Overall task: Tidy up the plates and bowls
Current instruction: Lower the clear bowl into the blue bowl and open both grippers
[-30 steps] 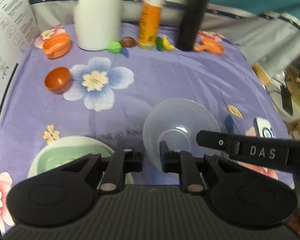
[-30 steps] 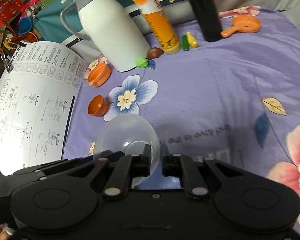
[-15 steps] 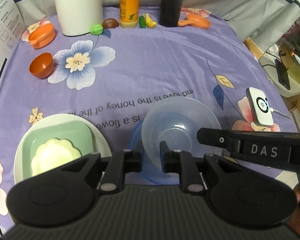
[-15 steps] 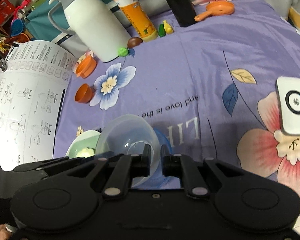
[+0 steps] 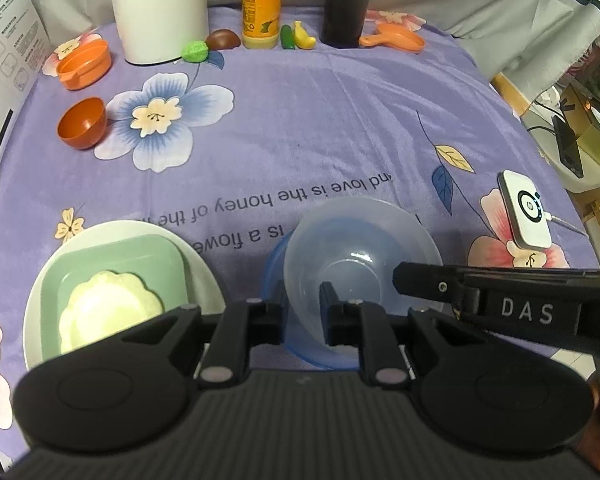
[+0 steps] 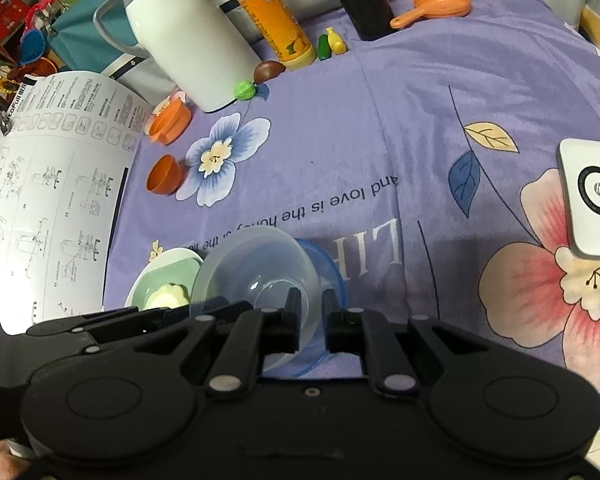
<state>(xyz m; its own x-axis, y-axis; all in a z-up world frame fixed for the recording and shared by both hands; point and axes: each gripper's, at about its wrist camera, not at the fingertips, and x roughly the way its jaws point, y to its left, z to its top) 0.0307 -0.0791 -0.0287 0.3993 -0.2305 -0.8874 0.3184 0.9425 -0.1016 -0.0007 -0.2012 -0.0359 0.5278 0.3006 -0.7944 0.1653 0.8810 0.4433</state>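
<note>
A clear plastic bowl (image 5: 360, 248) (image 6: 256, 264) is pinched by its rim between both grippers and rests in or just above a blue bowl (image 5: 274, 268) (image 6: 328, 268) on the purple cloth. My left gripper (image 5: 303, 312) is shut on the clear bowl's near rim. My right gripper (image 6: 308, 320) is shut on its rim from the other side; its finger shows in the left wrist view (image 5: 480, 300). To the left stands a white plate (image 5: 204, 276) holding a green square plate (image 5: 140, 264) and a cream scalloped dish (image 5: 108, 312).
A small orange bowl (image 5: 82, 122), an orange toy pot (image 5: 85, 65), a white thermos (image 5: 160, 8), an orange bottle (image 5: 261, 4), a dark cylinder (image 5: 346, 4), toy fruit and an orange toy pan (image 5: 396, 40) line the back. A white charger (image 5: 526, 214) lies right; paper sheet (image 6: 48, 192) left.
Both grippers carried the clear bowl back toward the near table edge and lowered it over the blue bowl. The stacked plates came into view on the left.
</note>
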